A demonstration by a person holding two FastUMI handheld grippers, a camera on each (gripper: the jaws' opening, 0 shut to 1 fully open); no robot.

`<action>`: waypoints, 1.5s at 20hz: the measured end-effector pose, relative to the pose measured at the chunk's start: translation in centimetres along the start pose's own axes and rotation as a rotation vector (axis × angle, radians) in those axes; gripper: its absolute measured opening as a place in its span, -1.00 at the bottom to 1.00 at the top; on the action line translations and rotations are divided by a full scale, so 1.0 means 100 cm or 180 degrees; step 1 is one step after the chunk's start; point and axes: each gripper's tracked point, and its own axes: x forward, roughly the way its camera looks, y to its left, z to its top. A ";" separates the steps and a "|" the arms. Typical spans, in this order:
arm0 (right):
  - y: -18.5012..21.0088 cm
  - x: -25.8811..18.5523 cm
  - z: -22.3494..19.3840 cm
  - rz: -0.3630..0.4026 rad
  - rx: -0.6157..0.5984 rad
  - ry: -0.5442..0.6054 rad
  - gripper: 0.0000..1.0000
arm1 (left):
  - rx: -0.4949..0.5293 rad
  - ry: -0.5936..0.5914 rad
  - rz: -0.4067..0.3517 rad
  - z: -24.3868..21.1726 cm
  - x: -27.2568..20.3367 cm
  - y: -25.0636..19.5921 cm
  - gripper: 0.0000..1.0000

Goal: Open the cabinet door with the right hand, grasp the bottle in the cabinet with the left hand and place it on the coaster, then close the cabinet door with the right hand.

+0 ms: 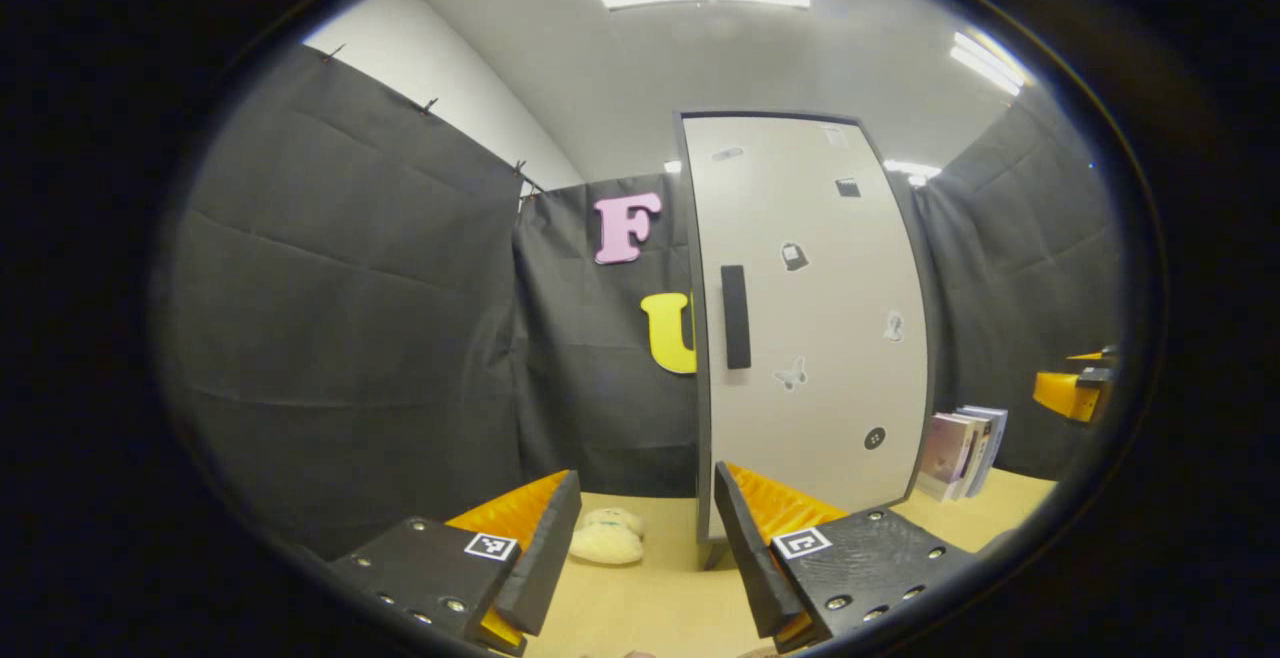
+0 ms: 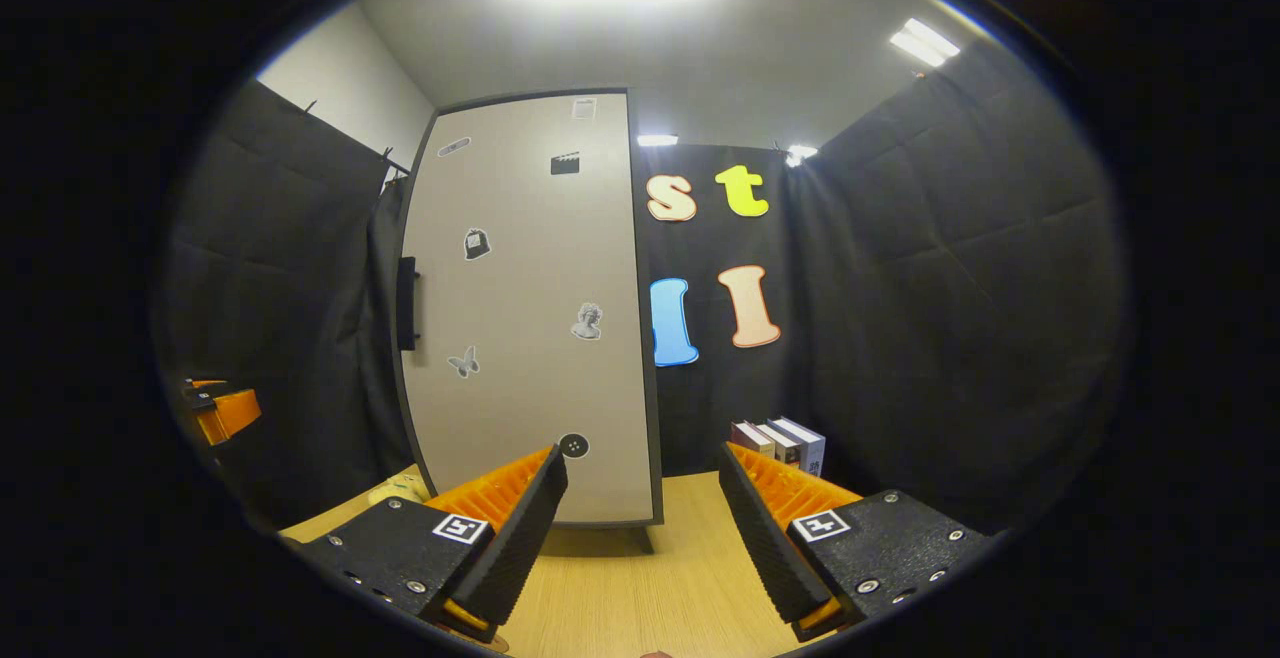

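Observation:
A tall pale cabinet (image 1: 810,328) stands on the wooden table, its door shut, with a dark vertical handle (image 1: 736,317) near its left edge and small stickers on the front. In the right gripper view the same cabinet (image 2: 530,308) rises ahead and left, its handle (image 2: 407,303) on the far left edge. My left gripper (image 1: 645,528) is open, low over the table just in front of the cabinet's lower left corner. My right gripper (image 2: 640,508) is open too, short of the cabinet's lower right corner. The other gripper (image 1: 1075,390) shows at the far right of the left gripper view.
A cream plush toy (image 1: 608,536) lies on the table left of the cabinet. A few books (image 1: 962,450) lean upright to its right, also seen as books (image 2: 780,443) in the right gripper view. Black cloth walls close in the booth. The wooden table (image 2: 640,578) spreads in front.

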 end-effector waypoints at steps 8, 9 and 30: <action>0.018 0.011 0.007 0.0125 0.0015 -0.0017 0.89 | 0.0012 -0.0027 0.0075 0.002 -0.003 0.010 0.53; 0.023 0.013 0.011 0.0161 0.0023 -0.0036 0.89 | 0.0019 -0.0029 0.0093 0.003 -0.006 0.015 0.53; 0.212 0.122 0.088 0.1048 0.0218 -0.0316 0.87 | 0.0207 0.0084 0.0859 -0.013 -0.081 0.141 0.53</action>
